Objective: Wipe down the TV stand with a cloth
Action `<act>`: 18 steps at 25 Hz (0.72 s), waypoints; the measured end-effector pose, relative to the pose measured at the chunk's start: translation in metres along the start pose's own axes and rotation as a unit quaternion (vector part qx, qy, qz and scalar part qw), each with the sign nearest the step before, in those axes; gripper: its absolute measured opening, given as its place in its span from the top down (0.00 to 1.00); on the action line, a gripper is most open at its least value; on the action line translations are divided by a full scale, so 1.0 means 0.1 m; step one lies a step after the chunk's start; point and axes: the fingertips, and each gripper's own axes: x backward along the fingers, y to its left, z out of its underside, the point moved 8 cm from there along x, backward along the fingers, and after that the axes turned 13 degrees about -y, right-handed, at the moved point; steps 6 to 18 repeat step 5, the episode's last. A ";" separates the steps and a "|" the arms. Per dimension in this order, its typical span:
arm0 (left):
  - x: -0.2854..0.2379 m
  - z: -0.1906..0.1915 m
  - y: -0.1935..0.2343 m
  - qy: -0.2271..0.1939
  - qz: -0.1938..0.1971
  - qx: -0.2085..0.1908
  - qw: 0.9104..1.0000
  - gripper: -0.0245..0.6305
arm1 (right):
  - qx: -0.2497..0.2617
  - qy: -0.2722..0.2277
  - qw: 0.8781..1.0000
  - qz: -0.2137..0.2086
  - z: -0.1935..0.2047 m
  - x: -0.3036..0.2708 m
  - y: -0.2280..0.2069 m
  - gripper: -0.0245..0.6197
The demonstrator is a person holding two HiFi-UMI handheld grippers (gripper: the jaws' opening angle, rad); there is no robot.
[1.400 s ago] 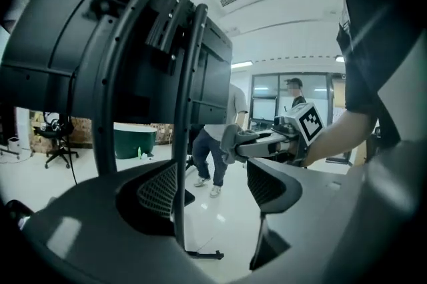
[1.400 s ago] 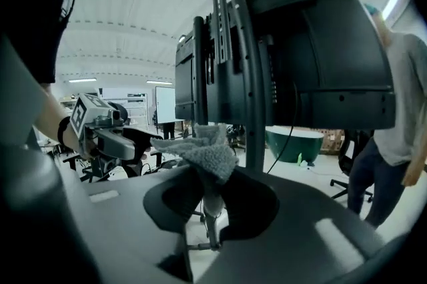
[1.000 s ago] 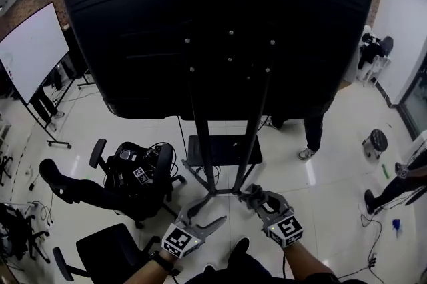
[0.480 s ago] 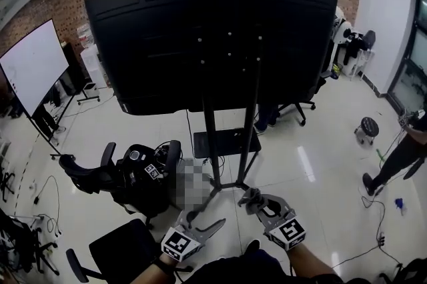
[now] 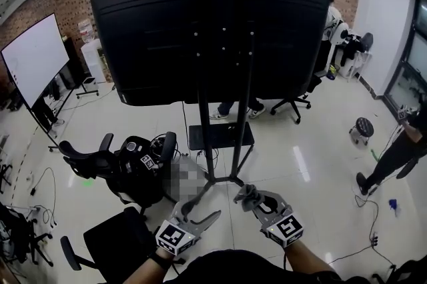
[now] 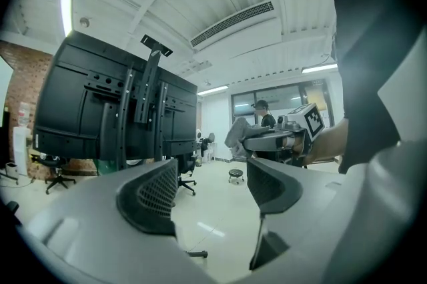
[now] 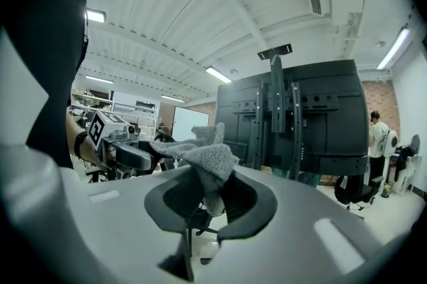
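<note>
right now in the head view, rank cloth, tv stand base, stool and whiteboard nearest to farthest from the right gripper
1. cloth, held in the right gripper
2. TV stand base, just ahead on the floor
3. stool, off to the right
4. whiteboard, far left

Both forearms reach forward from the bottom of the head view, each hand holding a gripper low in front of the body. The left gripper [image 5: 202, 208] points forward and slightly right, its jaws wide apart with nothing between them. Just to its right, the right gripper [image 5: 257, 200] has its jaws clamped on a grey cloth [image 7: 200, 156], bunched above its fingertips.
</note>
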 end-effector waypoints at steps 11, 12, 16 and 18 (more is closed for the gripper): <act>-0.18 -0.06 -0.19 0.000 0.009 0.008 1.000 0.43 | -0.002 -0.006 1.000 -0.005 -0.06 0.23 -0.07 0.87; -0.18 -0.06 -0.19 0.000 0.009 0.008 1.000 0.43 | -0.002 -0.006 1.000 -0.005 -0.06 0.23 -0.07 0.87; -0.18 -0.06 -0.19 0.000 0.009 0.008 1.000 0.43 | -0.002 -0.006 1.000 -0.005 -0.06 0.23 -0.07 0.87; -0.18 -0.06 -0.19 0.000 0.009 0.008 1.000 0.43 | -0.002 -0.006 1.000 -0.005 -0.06 0.23 -0.07 0.87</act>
